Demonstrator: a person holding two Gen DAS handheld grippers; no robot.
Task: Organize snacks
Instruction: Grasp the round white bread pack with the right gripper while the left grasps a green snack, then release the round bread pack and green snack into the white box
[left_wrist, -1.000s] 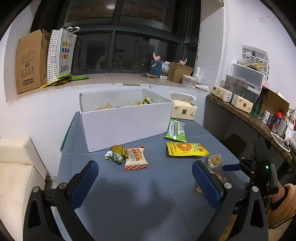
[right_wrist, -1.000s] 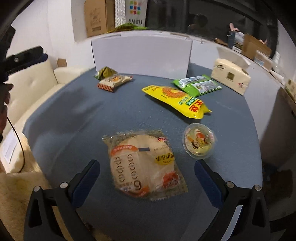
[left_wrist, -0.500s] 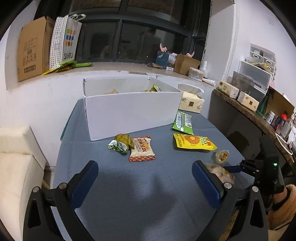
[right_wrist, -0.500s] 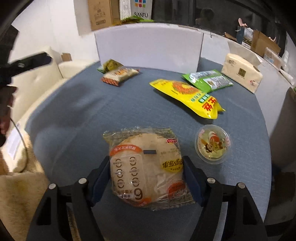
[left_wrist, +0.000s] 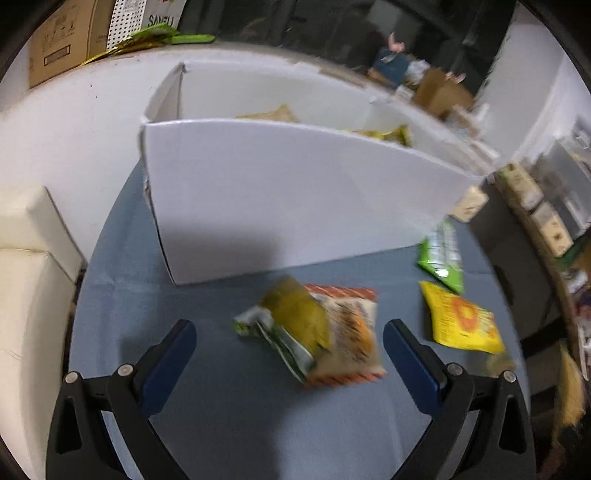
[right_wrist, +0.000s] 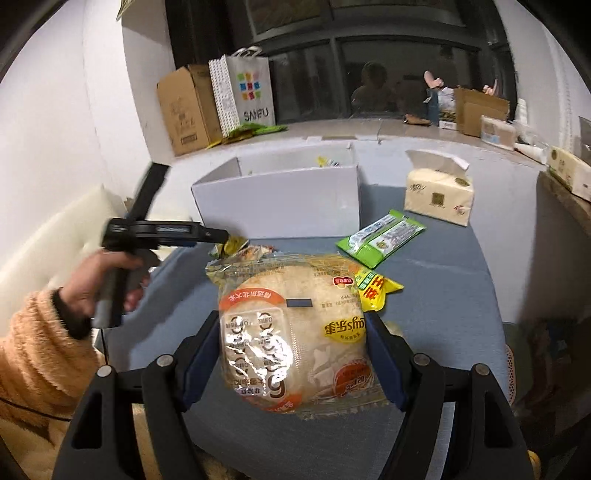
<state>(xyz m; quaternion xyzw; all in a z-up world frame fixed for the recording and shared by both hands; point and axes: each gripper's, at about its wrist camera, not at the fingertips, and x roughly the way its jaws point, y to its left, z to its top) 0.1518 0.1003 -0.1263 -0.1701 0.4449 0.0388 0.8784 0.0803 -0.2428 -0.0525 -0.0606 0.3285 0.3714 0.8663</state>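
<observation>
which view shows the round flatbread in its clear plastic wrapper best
The right wrist view: the round flatbread in its clear plastic wrapper fills the centre, sharp, clamped in the right gripper. The left wrist view does not clearly show it.

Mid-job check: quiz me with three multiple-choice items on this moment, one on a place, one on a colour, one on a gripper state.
1. The white box stands:
A. at the table's far side
B. on the sofa
C. on the windowsill

2. The pack beside the tissue box is:
A. red
B. green
C. purple

3. The right gripper is:
A. empty and wide open
B. closed on the round cake pack
C. holding a cup

Answers:
1 A, it sits on the blue table beyond the snacks.
2 B, the green pack.
3 B, both pads press its sides.
</observation>
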